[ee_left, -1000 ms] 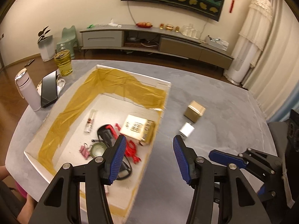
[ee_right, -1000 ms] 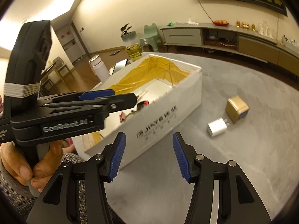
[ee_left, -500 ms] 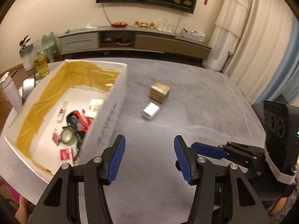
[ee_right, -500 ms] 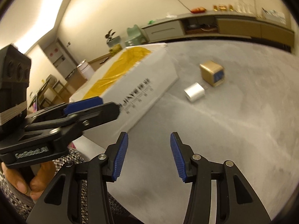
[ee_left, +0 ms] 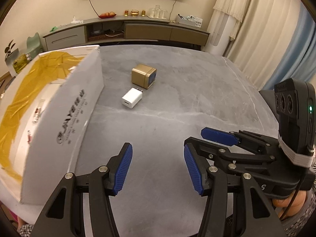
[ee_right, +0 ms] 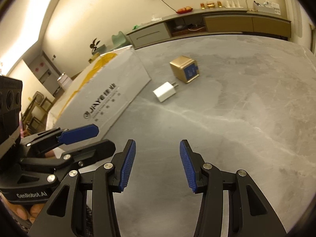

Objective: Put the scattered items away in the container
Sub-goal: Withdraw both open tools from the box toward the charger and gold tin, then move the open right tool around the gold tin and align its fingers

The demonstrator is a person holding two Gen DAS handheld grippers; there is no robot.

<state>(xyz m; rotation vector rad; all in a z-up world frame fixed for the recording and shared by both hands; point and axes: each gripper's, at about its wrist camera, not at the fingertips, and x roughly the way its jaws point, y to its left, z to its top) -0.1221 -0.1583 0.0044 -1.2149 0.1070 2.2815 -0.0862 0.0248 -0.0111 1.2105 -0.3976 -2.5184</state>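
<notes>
A white cardboard box [ee_left: 65, 116] lined with yellow tape stands on the left of the grey table [ee_left: 197, 90]; small items lie inside it, mostly hidden by its wall. Just right of the box lie a white charger plug [ee_left: 131, 98] and, behind it, a gold cube tin [ee_left: 143, 76]. The same charger plug [ee_right: 165, 91], gold tin [ee_right: 184, 69] and box [ee_right: 102, 98] show in the right wrist view. My left gripper [ee_left: 157, 169] is open and empty, well short of the charger. My right gripper [ee_right: 157, 165] is open and empty too, beside the left one.
A long low sideboard [ee_left: 126, 32] with glasses and ornaments runs along the far wall. A curtain [ee_left: 276, 39] and a white standing unit [ee_left: 223, 33] are at the right. A person's hand [ee_left: 286, 201] holds the right gripper's handle. The table's far edge [ee_left: 158, 47] curves round.
Both grippers have swung right, away from over the box toward the charger and gold tin. The box interior has slid out of the left view. Both stay open.
</notes>
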